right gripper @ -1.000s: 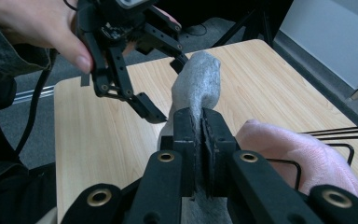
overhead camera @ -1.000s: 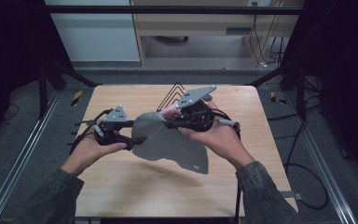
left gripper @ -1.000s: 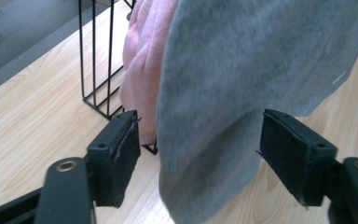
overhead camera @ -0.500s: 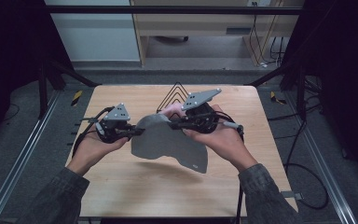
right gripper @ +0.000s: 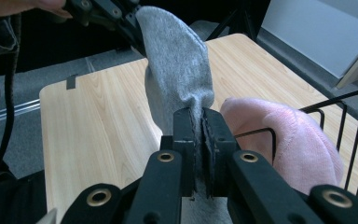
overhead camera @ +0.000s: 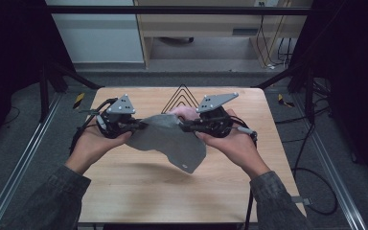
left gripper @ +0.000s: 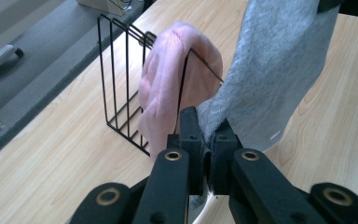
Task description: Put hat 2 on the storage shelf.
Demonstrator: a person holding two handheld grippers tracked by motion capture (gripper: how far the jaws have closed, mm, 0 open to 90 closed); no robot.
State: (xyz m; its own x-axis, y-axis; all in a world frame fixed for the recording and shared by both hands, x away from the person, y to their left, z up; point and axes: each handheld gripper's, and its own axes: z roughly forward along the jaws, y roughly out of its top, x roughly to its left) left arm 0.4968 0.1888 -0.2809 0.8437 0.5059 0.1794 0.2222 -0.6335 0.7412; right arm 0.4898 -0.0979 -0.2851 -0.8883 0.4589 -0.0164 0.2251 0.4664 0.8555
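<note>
1. Pale wooden table in a dim room, with grey floor around it and a cabinet beyond the far edge; the work hangs above its middle.
2. Left gripper: its jaws have just been closing and now pinch one edge of a grey sock; in the left gripper view the pads press together on the cloth.
3. Right gripper: jaws pressed together on the sock's other edge, the fabric squeezed between them in the right gripper view, with the grey sock running away to the left gripper at 11 o'clock.
4. Relation that matters: the sock is stretched between the two claws, its held edge running 9 to 3 o'clock in the high view, while the rest droops toward 5 o'clock, clear of the table.
5. Black wire rack stands at 12 o'clock from the sock, just beyond it, with a pink sock already draped over one of its wires. Judging by that, the next move is to carry the grey sock forward and over a free wire.
6. Both hands are about equally near the rack; the right one sits closer to the pink sock.
7. Pose: forearms enter from 6 o'clock, both hands raised, grippers level and pointing inward at each other.
</note>
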